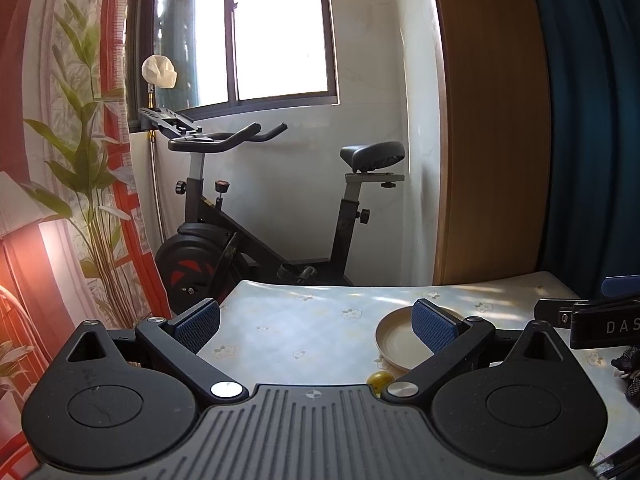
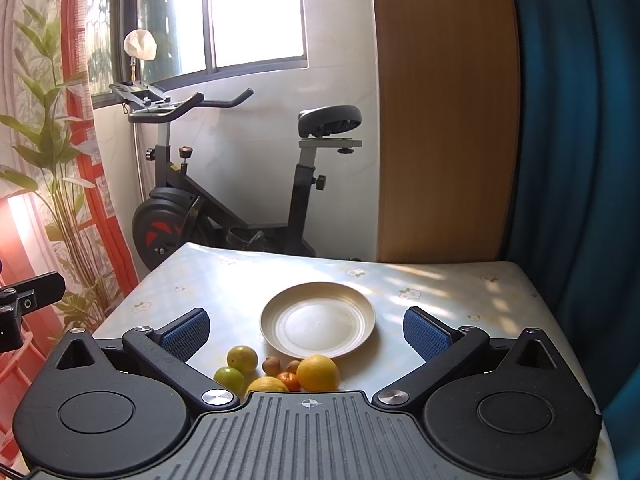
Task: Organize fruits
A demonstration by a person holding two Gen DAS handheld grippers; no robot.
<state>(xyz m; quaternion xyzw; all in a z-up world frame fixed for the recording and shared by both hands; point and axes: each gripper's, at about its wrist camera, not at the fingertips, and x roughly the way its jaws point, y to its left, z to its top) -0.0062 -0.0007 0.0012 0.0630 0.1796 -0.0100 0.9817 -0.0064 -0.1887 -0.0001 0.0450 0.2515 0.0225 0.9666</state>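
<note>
1. Right gripper [image 2: 306, 330] hangs above the near edge of the table [image 2: 440, 292], jaws spread wide, nothing between the blue pads. Released and ready.

2. Left gripper [image 1: 316, 324] is off to the left side of the same table, jaws equally wide and gripping nothing. Its right pad overlaps the plate [image 1: 394, 340] in the left wrist view, but I can't tell whether it touches.

3. Now the fruit, and it's all bunched together on the table just in front of the plate's [image 2: 318, 320] near rim: a big orange [image 2: 318, 372], a lemon [image 2: 267, 384] half hidden by the gripper body, a small tangerine [image 2: 289, 381], two green apples [image 2: 242, 358] [image 2: 229, 378] on the left, and two little brown fruits [image 2: 271, 365] [image 2: 293, 366], possibly kiwis.

4. Score so far? The plate is bare, not a single piece on it. By my reading, the sorting hasn't started.

5. What's left: seemingly everything, every fruit to be lifted and set on the plate, if the plate is indeed the destination.

6. Right gripper looks best placed for the opener, since the pile sits directly beneath its fingers. From the left side only one yellowish-green fruit [image 1: 380, 380] peeks out.
</note>
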